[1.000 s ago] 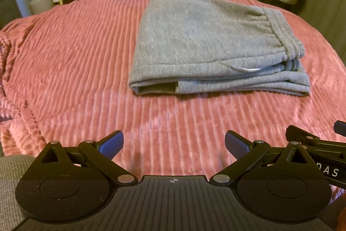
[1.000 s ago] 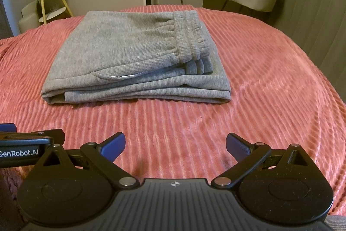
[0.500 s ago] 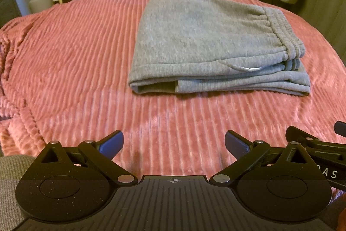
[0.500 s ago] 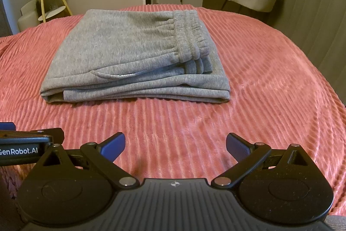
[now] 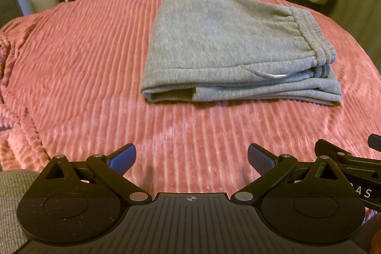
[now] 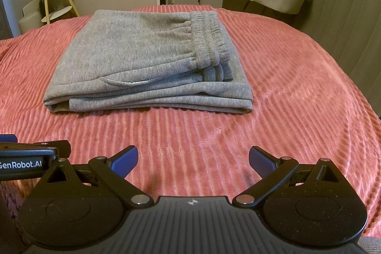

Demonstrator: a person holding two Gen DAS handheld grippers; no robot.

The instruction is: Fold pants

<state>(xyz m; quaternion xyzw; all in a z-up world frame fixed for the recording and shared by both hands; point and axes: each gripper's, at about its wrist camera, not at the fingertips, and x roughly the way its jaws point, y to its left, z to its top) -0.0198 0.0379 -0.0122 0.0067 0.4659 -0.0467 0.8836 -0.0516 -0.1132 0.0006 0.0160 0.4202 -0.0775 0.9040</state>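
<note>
Right wrist view: grey pants [image 6: 147, 63] lie folded; both claws spread, empty.

The grey sweatpants [image 5: 228, 47] lie folded into a layered rectangle on the pink ribbed blanket [image 5: 83, 58], elastic waistband [image 5: 312, 39] at the right (a pocket opening shows on the near edge). The left gripper [image 5: 191, 157] hovers near the blanket's front, blue-padded fingers [image 5: 123, 156] spread wide, holding nothing. The right gripper's [image 5: 352, 158] black frame enters at lower right.
</note>
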